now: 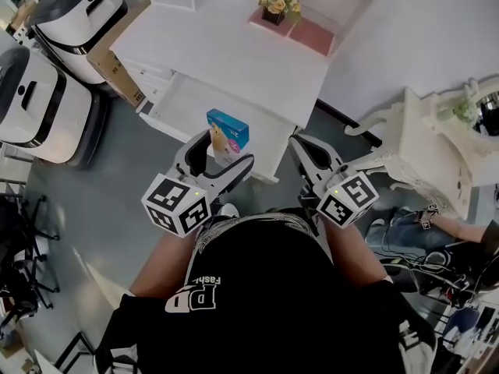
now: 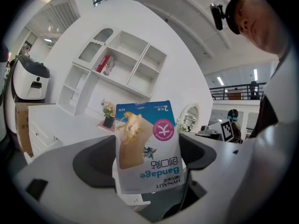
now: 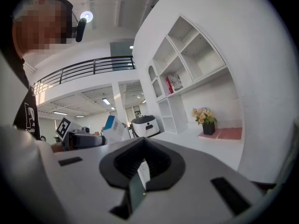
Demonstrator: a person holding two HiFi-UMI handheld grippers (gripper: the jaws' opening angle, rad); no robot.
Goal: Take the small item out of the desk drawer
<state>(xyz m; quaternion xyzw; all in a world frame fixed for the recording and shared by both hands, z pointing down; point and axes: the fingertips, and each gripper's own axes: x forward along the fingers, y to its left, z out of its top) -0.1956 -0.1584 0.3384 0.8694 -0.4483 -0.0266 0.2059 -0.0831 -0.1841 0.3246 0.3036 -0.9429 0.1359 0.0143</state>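
Observation:
My left gripper (image 1: 222, 153) is shut on a small blue-and-white bandage packet (image 1: 228, 133), which it holds up above the front of the open white desk drawer (image 1: 187, 104). In the left gripper view the packet (image 2: 148, 146) stands upright between the two dark pads (image 2: 93, 164), its print upside down. My right gripper (image 1: 306, 148) hovers to the right of the drawer, its jaws shut with nothing between them. From the right gripper view (image 3: 142, 169) the packet (image 3: 112, 125) shows at the left.
The white desk (image 1: 226, 53) carries a flower pot (image 1: 274, 2) and a pink mat (image 1: 312, 36). Two white machines (image 1: 43, 104) and a cardboard box (image 1: 117, 68) stand at the left. An ornate white furniture piece (image 1: 429, 139) is at the right, with a person's arm (image 1: 468, 231) beyond.

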